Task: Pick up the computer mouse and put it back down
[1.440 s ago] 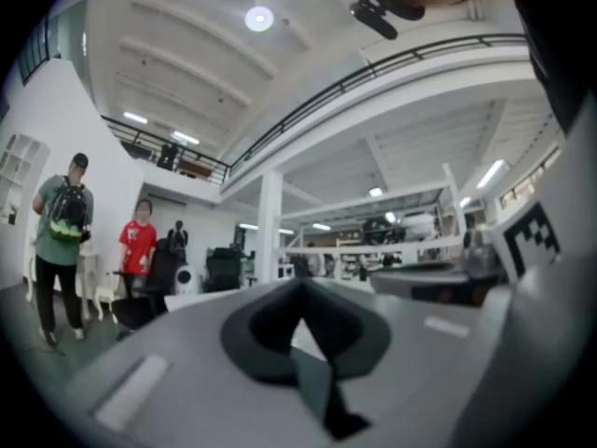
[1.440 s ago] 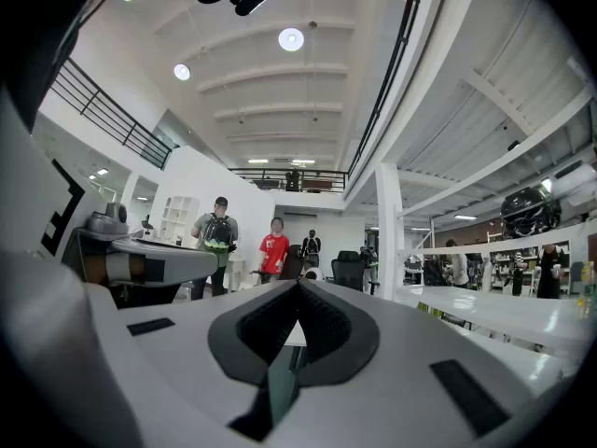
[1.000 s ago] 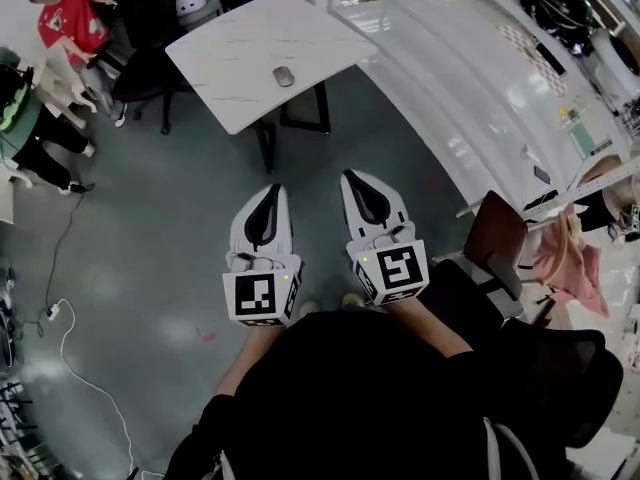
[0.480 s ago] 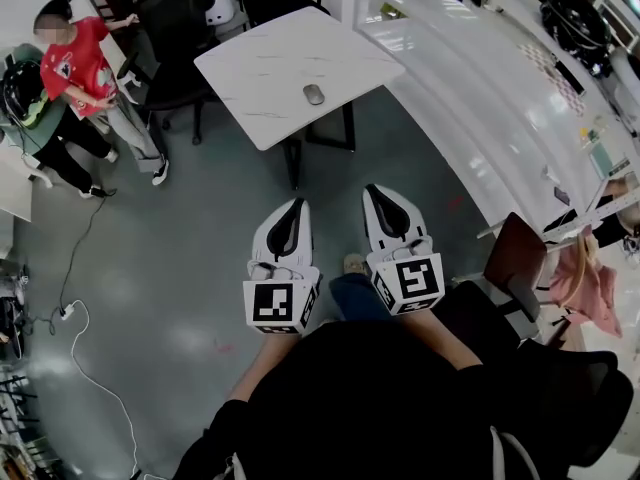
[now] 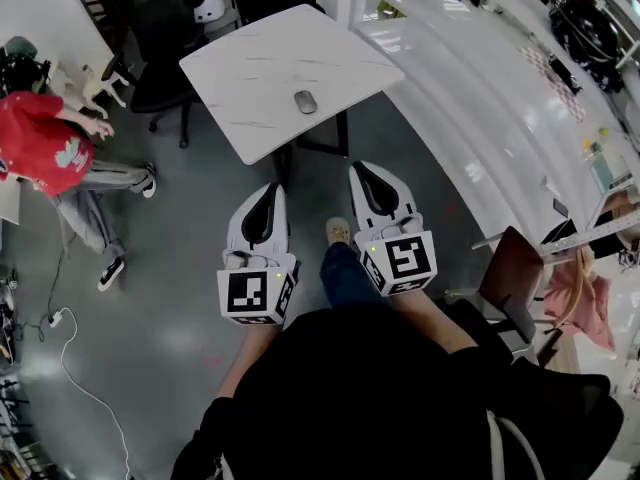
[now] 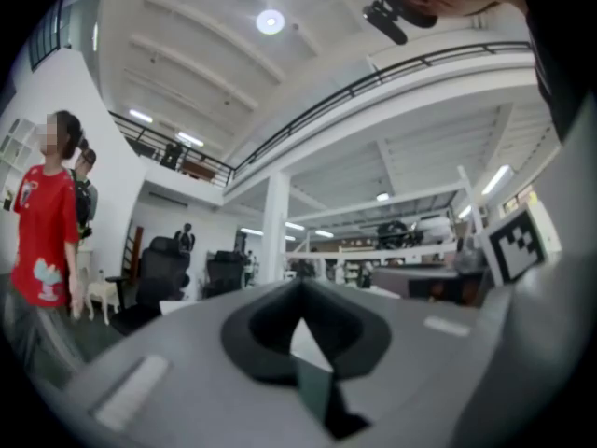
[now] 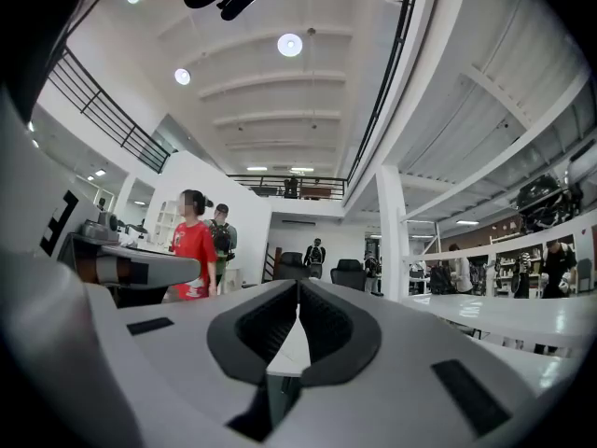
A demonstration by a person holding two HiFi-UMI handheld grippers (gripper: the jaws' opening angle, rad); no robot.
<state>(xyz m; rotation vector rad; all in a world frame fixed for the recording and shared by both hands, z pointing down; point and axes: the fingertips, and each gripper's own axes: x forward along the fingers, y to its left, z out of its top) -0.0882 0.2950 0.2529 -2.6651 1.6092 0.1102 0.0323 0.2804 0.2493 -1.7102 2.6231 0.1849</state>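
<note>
The computer mouse [image 5: 305,101] is a small, rounded oval of dull grey, darker than the surface under it, with a smooth domed back. It is too small in the head view for buttons or a wheel to be made out. It lies flat on the square white tabletop with faint grey marble veining [image 5: 262,63], to the right of the top's middle and closer to the near right edge than to the far corner. Neither gripper touches it. The table stands on dark legs on a grey floor [image 5: 170,258], well ahead of the person. The left white two-jaw gripper [image 5: 271,188] [image 6: 300,289] is held level above the floor, pointing towards the table. Its dark-lined jaws are pressed together at the tips, with only the leaf-shaped hollow behind them and nothing held. The right white two-jaw gripper [image 5: 357,169] [image 7: 298,289] is level beside it, a little nearer the table. Its ribbed black pads [image 7: 322,320] are likewise closed tip to tip and empty. Between the two grippers, one blue-trousered leg [image 5: 345,273] of the person holding them reaches forward. A person in a red shirt [image 5: 45,153] stands off to the left. A black office chair [image 5: 160,28] sits just beyond the table's far left side, and a long glossy white counter [image 5: 480,88] runs along the right.
</note>
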